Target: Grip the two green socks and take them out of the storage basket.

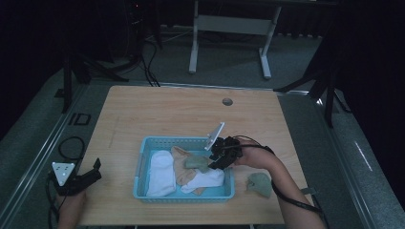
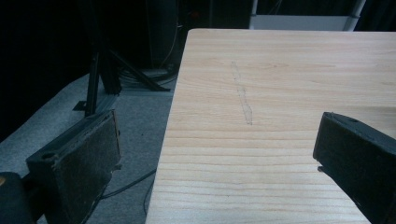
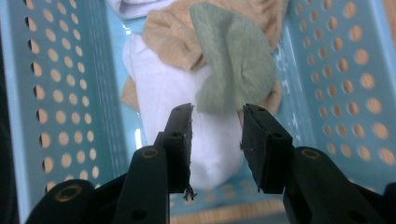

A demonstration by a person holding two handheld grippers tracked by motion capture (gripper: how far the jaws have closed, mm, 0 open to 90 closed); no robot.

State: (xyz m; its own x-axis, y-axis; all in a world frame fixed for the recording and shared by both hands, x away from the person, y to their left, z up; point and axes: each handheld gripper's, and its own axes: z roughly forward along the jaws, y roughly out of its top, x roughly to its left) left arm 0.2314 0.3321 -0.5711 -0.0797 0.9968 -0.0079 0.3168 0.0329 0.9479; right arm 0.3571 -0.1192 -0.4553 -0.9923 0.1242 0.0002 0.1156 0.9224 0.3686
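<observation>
High view. My right gripper (image 1: pixel 216 159) hangs over the right end of the blue basket (image 1: pixel 141 164), fingers pointing down toward a green sock (image 1: pixel 196 163); from here I cannot tell whether they touch it. Beneath and beside that sock lie a tan sock (image 1: pixel 183 162) and a white sock (image 1: pixel 207 180); a second white sock (image 1: pixel 161 172) fills the basket's left half. Another green sock (image 1: pixel 260 183) lies on the desk (image 1: pixel 167 114), outside the basket, just behind my right hand (image 1: pixel 255 156). My left gripper (image 1: pixel 95 171) sits at the desk's left edge, well apart from the basket, fingers spread.

Left gripper view. My fingers (image 2: pixel 81 161) stand wide apart and empty; one hangs past the desk's edge over grey floor (image 2: pixel 135 116), the other above bare wood.

Right gripper view. My fingers (image 3: pixel 180 140) are parted with a clear gap, pinching nothing. The green sock's lower edge lies just ahead of the tips, the white sock directly below the gap, the tan sock farther ahead, and perforated basket walls on either side.
</observation>
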